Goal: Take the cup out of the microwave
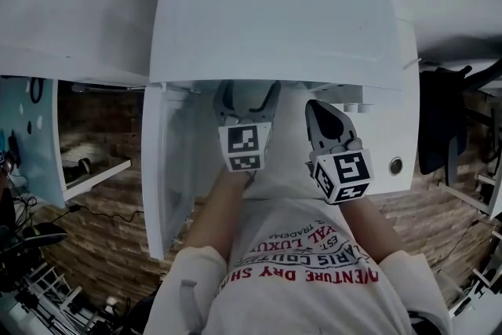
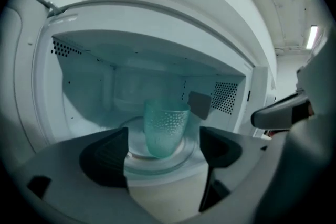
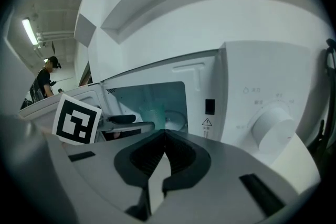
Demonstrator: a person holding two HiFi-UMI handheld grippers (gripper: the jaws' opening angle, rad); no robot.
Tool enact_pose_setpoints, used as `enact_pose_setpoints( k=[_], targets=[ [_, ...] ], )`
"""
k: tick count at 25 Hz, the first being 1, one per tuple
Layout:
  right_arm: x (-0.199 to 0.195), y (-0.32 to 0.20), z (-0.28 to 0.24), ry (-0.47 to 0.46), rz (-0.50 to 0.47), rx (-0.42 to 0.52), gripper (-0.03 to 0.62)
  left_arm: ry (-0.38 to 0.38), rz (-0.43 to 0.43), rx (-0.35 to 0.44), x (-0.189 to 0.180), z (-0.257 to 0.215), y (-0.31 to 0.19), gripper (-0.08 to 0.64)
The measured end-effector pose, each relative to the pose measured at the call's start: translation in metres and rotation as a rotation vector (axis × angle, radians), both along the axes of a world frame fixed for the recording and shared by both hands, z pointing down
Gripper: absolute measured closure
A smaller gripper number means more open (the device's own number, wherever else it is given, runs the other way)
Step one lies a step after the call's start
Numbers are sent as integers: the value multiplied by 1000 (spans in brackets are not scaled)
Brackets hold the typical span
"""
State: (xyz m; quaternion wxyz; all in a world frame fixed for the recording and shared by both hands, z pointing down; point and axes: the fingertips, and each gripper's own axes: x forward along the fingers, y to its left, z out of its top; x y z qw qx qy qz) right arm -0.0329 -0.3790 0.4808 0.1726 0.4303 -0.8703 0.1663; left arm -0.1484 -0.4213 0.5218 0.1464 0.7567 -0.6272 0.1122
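place: lab-like indoor workroom | signs: ceiling strip light (image 3: pixel 30 31), stands (image 1: pixel 35 294), cables (image 1: pixel 31 208), plank floor (image 1: pixel 102 239)

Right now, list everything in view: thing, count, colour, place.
microwave: 1, white, in front of the person
door: 1, white, swung open to the left
cup: 1, translucent teal, upright on the turntable inside the microwave
turntable: 1, clear glass, on the cavity floor
dial: 1, white, on the panel right of the cavity
chair: 1, black, right of the microwave; probably a chair
floor: brown, below the microwave
bystander: 1, dark clothes, far background in the right gripper view
shirt: 1, white with red print, bottom of the head view
left gripper: 1, grey, jaws open, at the cavity mouth; cup ahead, untouched
right gripper: 1, grey, jaws shut, empty, outside the cavity
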Motion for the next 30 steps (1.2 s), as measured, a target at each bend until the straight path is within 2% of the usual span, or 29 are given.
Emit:
enact_pose_setpoints(
  k=[5, 12, 16, 20, 23, 30],
  targets=[
    [0, -3, 9, 17, 9, -19, 580, -10, 35, 7, 4, 7, -18, 135],
    [3, -5, 18, 43, 27, -34, 580, -26, 88, 17, 15, 10, -38, 135],
    [2, -4, 20, 36, 28, -44, 580, -18, 70, 19, 14, 7, -48, 135],
    [3, -2, 23, 36, 27, -52, 580, -58, 69, 9, 11, 9, -55, 137],
    [5, -1, 23, 37, 28, -58, 580, -67, 67, 3, 9, 10, -55, 181],
    [11, 0, 26, 32, 22, -60, 580, -74, 77, 7, 11, 9, -54, 184]
  ],
)
